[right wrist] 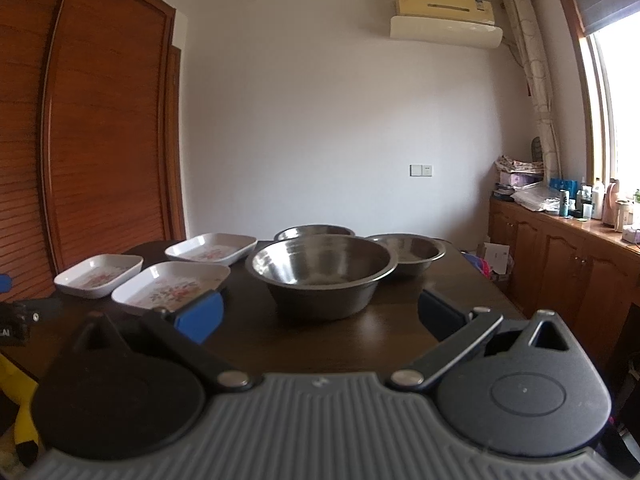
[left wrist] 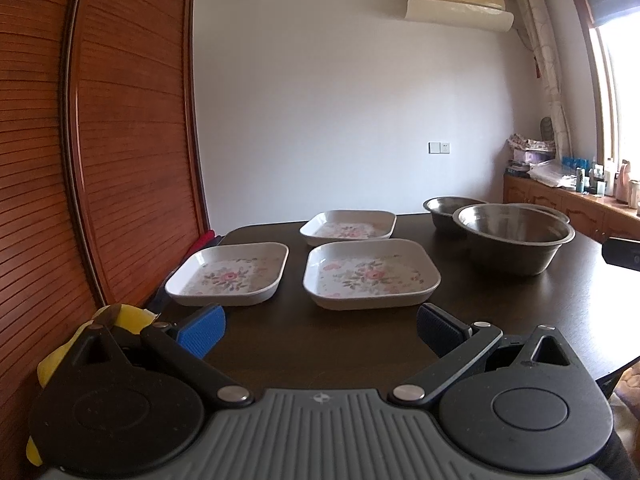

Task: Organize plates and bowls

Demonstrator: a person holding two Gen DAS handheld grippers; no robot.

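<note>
Three white square plates with pink flower prints lie on the dark table (left wrist: 312, 344): one at near left (left wrist: 228, 274), one at near centre (left wrist: 370, 274), one behind (left wrist: 348, 227). To their right stand steel bowls, a big one (left wrist: 516, 236) in front of a smaller one (left wrist: 450, 210). My left gripper (left wrist: 320, 330) hovers open, empty, just short of the near plates. In the right wrist view the big bowl (right wrist: 322, 272) sits straight ahead, with two bowls behind it (right wrist: 314, 232) (right wrist: 412, 250). My right gripper (right wrist: 320, 314) is open around nothing, close to that bowl.
A tall wooden louvred wardrobe (left wrist: 120, 140) runs along the table's left side. A low wooden cabinet (right wrist: 560, 256) with bottles and clutter lines the right wall under the window. A yellow object (left wrist: 124, 316) sits at the table's near left corner.
</note>
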